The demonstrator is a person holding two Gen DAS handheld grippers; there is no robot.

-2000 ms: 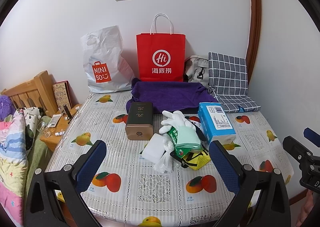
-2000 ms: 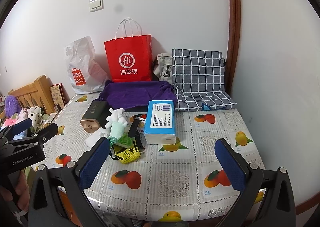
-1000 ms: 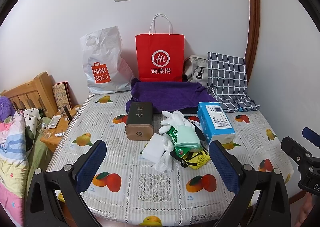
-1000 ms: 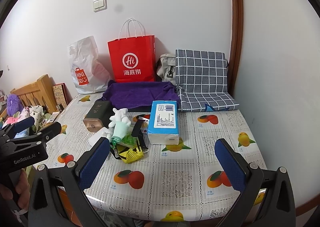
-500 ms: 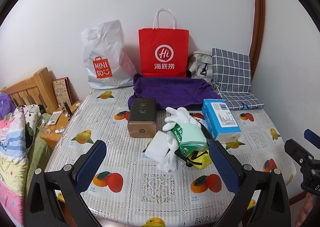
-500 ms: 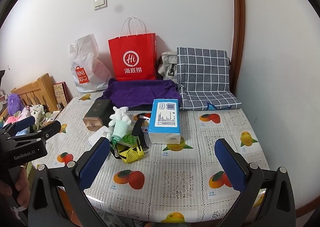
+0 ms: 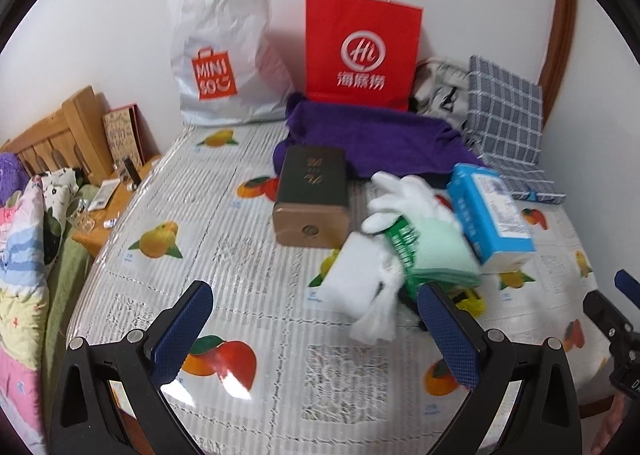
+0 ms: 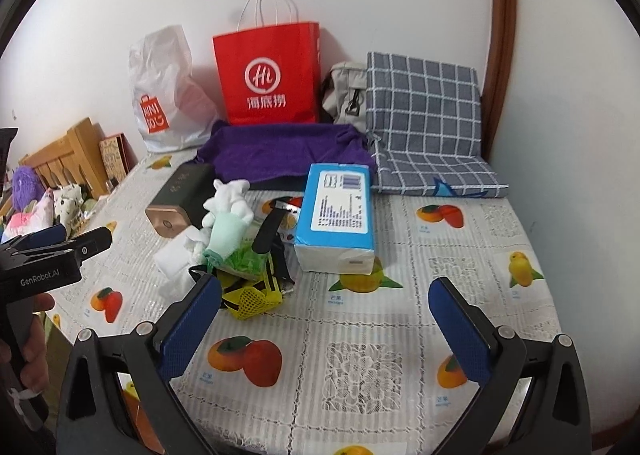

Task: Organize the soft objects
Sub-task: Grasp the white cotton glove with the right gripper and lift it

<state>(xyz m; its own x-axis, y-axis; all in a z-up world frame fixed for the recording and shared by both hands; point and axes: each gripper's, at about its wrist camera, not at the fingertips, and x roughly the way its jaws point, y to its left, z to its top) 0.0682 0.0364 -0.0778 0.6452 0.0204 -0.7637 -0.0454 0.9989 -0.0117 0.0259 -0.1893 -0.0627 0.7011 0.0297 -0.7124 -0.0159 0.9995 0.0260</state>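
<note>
Table [image 8: 460, 255] with fruit-print cover, pretty cluttered. Purple towel [image 8: 280, 153] far middle, in front of red bag [image 8: 268, 75]. Blue tissue pack [image 8: 340, 215] right of centre. Gloves [image 7: 416, 223] in pile mid-table, lying over sponge [image 7: 354, 279], brown box [image 7: 310, 195] just left. Left gripper [image 7: 316, 331] and right gripper [image 8: 326, 329] both hover over near edge, jaws spread, holding nothing.

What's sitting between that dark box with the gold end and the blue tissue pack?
In both wrist views, a pile of soft things lies between the dark box and the blue tissue pack: white gloves with mint cuffs, with a green packet beneath them.
</note>
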